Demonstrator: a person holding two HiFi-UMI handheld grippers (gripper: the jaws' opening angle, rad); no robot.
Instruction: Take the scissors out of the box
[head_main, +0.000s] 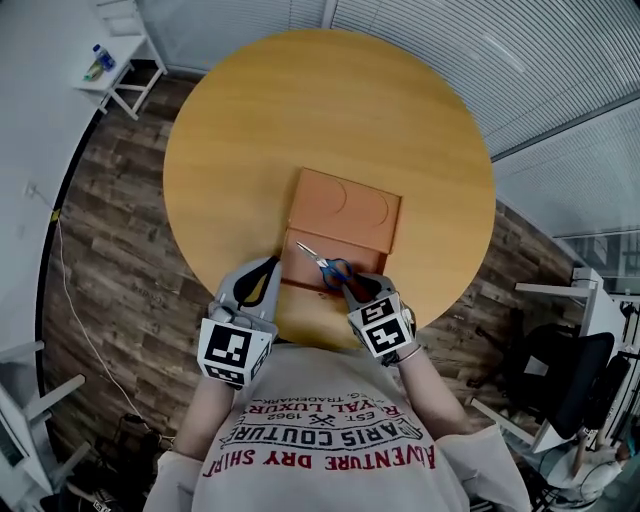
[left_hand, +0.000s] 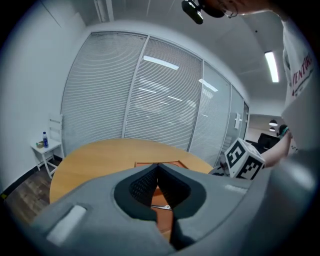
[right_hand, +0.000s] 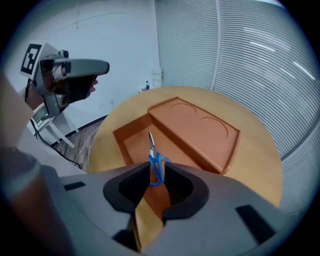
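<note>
**While the scissors (head_main: 333, 268) lie in the box (head_main: 292, 250), the right gripper (head_main: 352, 285) waits open**

Blue handles sit between its jaws, which stand apart and do not squeeze. From above, that gripper hides part of the handles. The left gripper (head_main: 268, 272) is closed on nothing, just beside the box's left wall. The lid (head_main: 345, 212) covers the box's far part. The box is close to the round table's (head_main: 300, 110) near edge, and wide wood spreads beyond it. A white side table (head_main: 120, 75) stands well apart.
</note>
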